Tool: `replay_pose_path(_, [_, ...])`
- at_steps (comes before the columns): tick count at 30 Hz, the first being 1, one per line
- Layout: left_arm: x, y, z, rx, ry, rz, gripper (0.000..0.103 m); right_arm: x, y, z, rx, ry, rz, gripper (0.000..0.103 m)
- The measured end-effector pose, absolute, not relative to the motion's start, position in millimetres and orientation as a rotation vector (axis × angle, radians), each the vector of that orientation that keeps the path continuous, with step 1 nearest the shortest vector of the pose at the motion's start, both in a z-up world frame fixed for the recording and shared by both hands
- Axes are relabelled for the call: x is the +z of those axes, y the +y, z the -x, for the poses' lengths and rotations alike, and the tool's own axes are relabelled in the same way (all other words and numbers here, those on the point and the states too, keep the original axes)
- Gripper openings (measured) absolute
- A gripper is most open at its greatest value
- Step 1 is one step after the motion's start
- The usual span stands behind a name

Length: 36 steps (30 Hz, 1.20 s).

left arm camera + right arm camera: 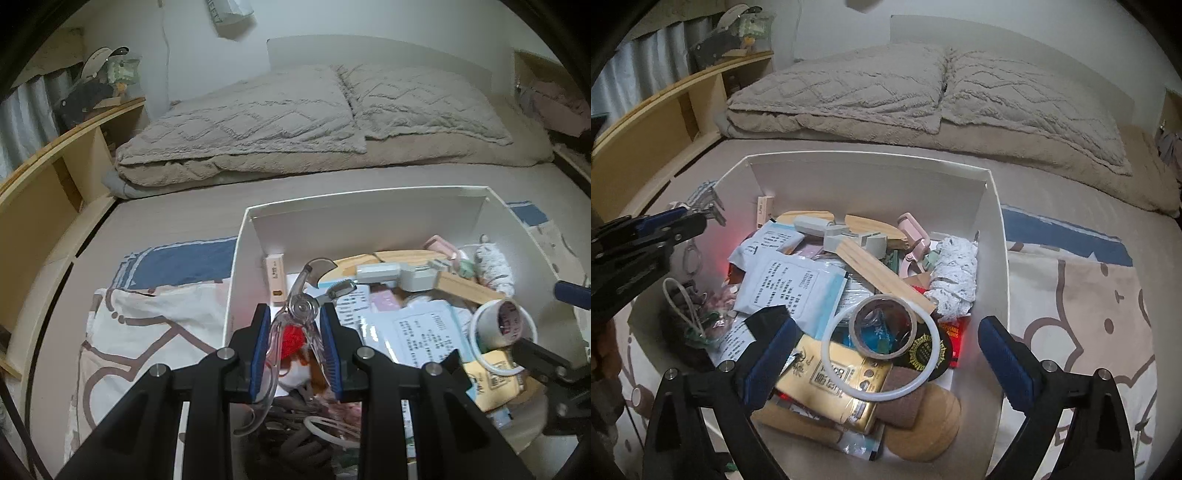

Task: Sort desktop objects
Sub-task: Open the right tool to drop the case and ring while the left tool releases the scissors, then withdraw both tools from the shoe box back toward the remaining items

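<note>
Eyelash curler clamped btwn L gripper.

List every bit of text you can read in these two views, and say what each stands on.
"DISPOSABLE GLOVES", small, likely reading: red packet in the box.
"MEET", partly cut off, uncertain: white bag hanging on the wall.
Gold box: large Chinese characters, too blurred to read.
White printed sheets: print too small to read.
Beige case: dark marking, too small to read.
</note>
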State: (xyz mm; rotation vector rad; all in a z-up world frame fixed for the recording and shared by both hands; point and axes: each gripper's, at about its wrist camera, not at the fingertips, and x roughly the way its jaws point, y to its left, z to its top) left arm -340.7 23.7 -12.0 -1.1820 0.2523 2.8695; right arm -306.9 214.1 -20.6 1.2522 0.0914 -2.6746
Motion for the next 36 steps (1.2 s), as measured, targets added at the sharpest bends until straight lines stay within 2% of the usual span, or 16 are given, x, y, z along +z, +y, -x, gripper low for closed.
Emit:
replay_pose_path(7, [-17, 18, 342, 2.910, 0.268, 1.198, 0.029, -16, 212, 293, -2.666, 0.081, -1.199, 0.099])
replay_pose_path(8, [-17, 16, 341, 2.914, 0.265, 1.192, 0.038, -15, 212, 291, -2.669, 0.082, -1.190, 0.099])
replay_pose_path(9, [-17, 15, 341, 2.916, 0.256, 1.189, 0.051, -14, 212, 289, -2.672, 0.082, -1.181, 0.099])
replay_pose_path(11, [-15, 14, 338, 2.924, 0.239, 1.171, 0.057, -13, 212, 288, -2.675, 0.078, -1.172, 0.099])
replay_pose_path(21, [1, 19, 312, 2.908, 0.218, 1.103, 0.058, -4, 216, 274, -2.730, 0.048, -1.126, 0.099])
replay_pose_path(25, [8, 21, 298, 2.907, 0.204, 1.082, 0.062, 4, 219, 266, -2.771, 0.026, -1.109, 0.103])
replay_pose_path(36, [28, 17, 253, 2.919, 0.129, 1.016, 0.101, 22, 225, 238, -2.839, 0.001, -1.070, 0.103])
